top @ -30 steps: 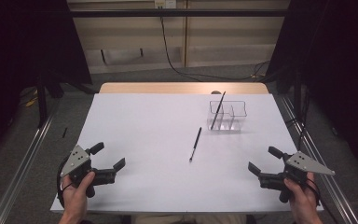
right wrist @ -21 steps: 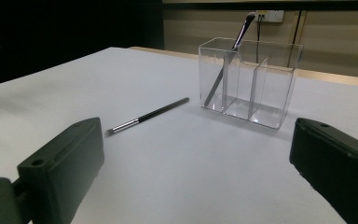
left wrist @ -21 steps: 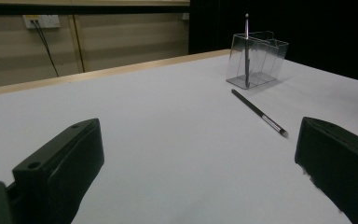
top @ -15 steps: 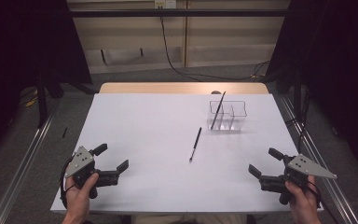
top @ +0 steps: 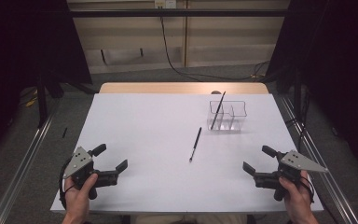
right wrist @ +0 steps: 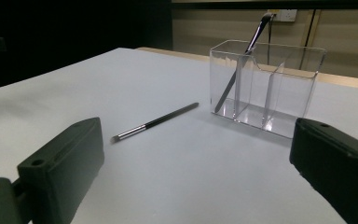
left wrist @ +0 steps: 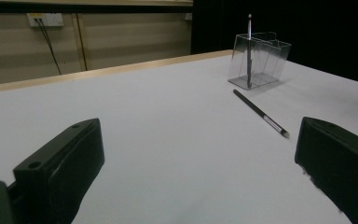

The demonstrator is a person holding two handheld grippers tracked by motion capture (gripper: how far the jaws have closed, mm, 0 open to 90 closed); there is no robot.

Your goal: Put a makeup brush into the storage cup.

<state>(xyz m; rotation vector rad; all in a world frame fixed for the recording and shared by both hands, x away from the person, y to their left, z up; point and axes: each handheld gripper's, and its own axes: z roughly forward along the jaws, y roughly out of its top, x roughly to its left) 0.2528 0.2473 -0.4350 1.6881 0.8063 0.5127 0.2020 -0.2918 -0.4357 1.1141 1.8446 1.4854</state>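
Little has changed over the last second: the left tongs (top: 108, 162) have edged slightly inward, and both they and the right tongs (top: 256, 161) stay released and empty. The slim black makeup brush (top: 195, 144) lies mid-table, just before the clear acrylic 3-compartment holder (top: 228, 115); no reach has begun.

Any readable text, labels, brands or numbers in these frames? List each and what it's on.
None readable.
Brush on the table: a pale band near its tip, no lettering to make out.
Clear organizer and the brush standing in it: no markings seen.
Both grippers, left and right: plain, no print.
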